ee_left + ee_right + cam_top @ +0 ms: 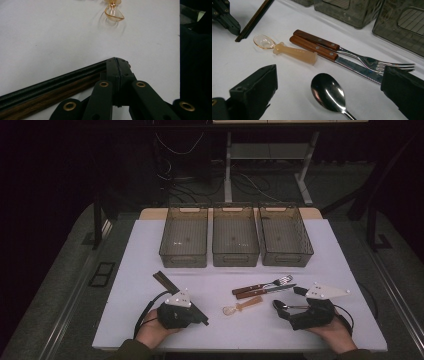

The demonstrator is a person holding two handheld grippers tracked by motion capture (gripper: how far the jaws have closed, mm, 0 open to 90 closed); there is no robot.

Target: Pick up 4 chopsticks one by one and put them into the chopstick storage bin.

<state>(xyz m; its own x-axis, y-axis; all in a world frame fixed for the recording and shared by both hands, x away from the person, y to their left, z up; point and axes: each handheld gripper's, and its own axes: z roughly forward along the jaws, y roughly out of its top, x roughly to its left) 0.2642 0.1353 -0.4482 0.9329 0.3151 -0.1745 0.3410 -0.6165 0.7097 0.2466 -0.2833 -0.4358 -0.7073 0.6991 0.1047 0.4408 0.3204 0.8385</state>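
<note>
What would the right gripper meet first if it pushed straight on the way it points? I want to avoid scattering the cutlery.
Probably the metal spoon: its bowl lies between the open jaws of the right gripper. Just beyond lie the knife and fork.

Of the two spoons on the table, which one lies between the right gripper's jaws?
The metal spoon: its shiny bowl lies between the right gripper's open jaws. The clear orange plastic spoon lies farther off, beside the knife's wooden handle.
</note>
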